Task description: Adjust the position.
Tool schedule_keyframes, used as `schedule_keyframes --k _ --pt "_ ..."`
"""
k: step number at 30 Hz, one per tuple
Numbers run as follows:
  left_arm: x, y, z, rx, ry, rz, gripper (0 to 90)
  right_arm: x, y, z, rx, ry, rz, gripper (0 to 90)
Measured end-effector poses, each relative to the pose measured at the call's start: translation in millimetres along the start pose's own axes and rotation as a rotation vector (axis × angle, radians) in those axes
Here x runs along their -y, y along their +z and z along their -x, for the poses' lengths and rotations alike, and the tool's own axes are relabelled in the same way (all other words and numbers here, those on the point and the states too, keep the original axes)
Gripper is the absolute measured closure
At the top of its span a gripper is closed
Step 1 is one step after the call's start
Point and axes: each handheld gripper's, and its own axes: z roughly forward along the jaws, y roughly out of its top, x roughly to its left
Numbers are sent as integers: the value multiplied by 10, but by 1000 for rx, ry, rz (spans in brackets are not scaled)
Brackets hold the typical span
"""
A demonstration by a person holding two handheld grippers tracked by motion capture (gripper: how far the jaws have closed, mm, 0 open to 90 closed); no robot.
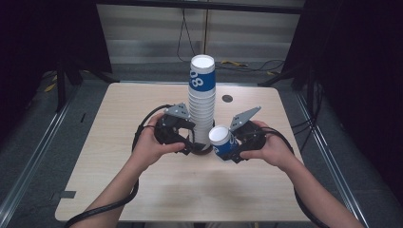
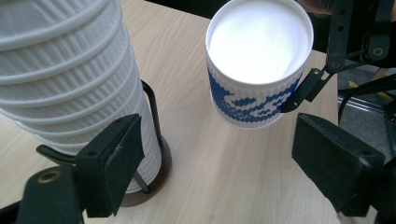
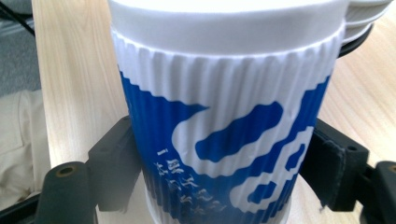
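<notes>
Right gripper [image 1: 231, 148], seen from the high view, clamped on a single blue-and-white paper cup [image 1: 221, 140], axis tilted slightly off upright, mouth up, at four o'clock from the tall cup stack [image 1: 201, 102] and just beside it; left gripper [image 1: 186, 142] at the stack's base, around eight o'clock, jaws apart and gripping nothing; one stack on one dark wire holder, one loose cup, two grippers on one wooden table [image 1: 119, 161]. From the left gripper view, two black pads [image 2: 116, 163] standing wide, stack [image 2: 70, 84] at ten o'clock brushing the near pad, holder base [image 2: 156, 179] beneath, held cup [image 2: 259, 60] at one o'clock, clear of the table. From the right gripper view, cup [image 3: 224, 126] squeezed between both pads, ribbed wall faintly dented, stack rim [image 3: 364, 16] at two o'clock. Likely next: cup and stack, with the right hand nearer the cup, the left nearer the stack.
</notes>
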Motion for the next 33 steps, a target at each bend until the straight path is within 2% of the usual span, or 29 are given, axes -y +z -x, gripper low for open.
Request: schedule_keyframes --k 8,12,13,18,20,21,23,24,27,28,33 --pt "6 74 29 26 5 -1 162 -43 49 -43 -14 -54 -67 214" --pt "18 94 38 44 6 4 160 -48 77 -50 -26 -70 -97 213" --pt "23 106 43 47 6 11 160 -45 83 -64 -28 -56 -116 214" --pt "42 133 46 59 8 0 160 -38 136 -80 -38 -96 -159 213" --pt "51 148 46 72 11 -3 160 -43 141 -93 -38 -87 -176 213" --pt "57 161 48 74 12 1 160 -46 148 -86 -41 -103 -173 213" --pt "60 168 48 79 10 -6 160 -58 144 -101 -44 -96 -188 213" --pt "67 181 49 87 8 8 160 -66 148 -102 -49 -100 -188 213" --pt "64 202 52 96 9 3 159 -90 160 -103 -52 -120 -189 213" --pt "61 210 56 95 9 1 160 -97 159 -111 -54 -114 -198 213" --pt "43 234 71 107 14 6 155 -135 179 -131 -63 -126 -183 212"
